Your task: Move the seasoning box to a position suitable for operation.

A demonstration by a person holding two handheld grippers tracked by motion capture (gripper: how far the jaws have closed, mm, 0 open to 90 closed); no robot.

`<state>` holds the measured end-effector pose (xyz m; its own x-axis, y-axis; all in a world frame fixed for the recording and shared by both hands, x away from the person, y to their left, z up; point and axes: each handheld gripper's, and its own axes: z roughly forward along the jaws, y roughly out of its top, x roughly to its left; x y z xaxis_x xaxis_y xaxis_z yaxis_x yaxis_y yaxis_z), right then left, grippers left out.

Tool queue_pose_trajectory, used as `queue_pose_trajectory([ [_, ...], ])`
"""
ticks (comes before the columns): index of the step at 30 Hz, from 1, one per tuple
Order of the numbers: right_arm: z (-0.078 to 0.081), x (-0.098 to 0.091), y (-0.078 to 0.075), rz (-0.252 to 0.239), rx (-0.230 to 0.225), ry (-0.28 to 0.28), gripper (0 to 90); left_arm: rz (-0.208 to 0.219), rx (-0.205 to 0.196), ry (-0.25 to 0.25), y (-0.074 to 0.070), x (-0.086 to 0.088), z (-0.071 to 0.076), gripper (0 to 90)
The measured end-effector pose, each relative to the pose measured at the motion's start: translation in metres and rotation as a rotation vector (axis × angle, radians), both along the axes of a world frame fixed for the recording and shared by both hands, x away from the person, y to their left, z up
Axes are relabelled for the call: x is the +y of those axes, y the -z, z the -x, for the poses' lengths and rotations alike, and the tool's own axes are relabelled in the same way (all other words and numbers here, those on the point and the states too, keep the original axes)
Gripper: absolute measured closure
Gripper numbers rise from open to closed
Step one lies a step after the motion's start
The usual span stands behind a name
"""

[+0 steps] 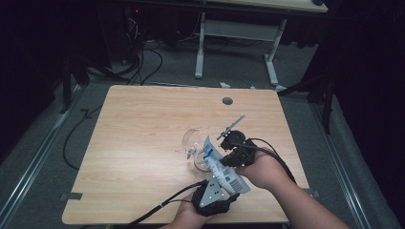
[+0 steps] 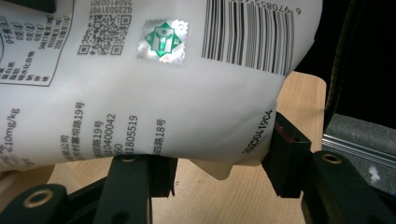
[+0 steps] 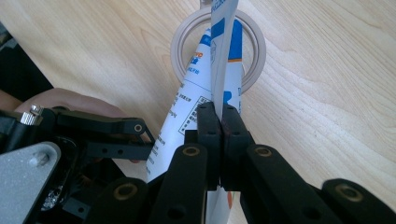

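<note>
Two grippers held one white pouch [image 1: 220,168]: right gripper [image 3: 219,122] jaws pinched its edge (above a glass cup [image 3: 252,56]); left gripper [image 2: 219,161] jaws clamped its bottom.

Both grippers [image 1: 216,183] [image 1: 228,153] hold white pouch [image 1: 219,168] over glass [image 1: 197,148].

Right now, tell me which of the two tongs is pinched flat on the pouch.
The right tongs: its jaws meet on the thin edge of the white pouch. The left tongs grips its bulging end, jaws wide apart.
</note>
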<state>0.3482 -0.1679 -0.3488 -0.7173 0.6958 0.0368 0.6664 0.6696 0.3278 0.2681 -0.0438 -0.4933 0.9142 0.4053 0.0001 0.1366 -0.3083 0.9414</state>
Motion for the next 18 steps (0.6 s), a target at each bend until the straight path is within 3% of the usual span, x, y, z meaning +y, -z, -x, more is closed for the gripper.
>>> queue_pose_trajectory([
  [18,-0.0012,0.0014,-0.0027,0.007,-0.001,-0.026,89.4,0.009,-0.001,-0.002,-0.0026,-0.0004,-0.0001,51.8],
])
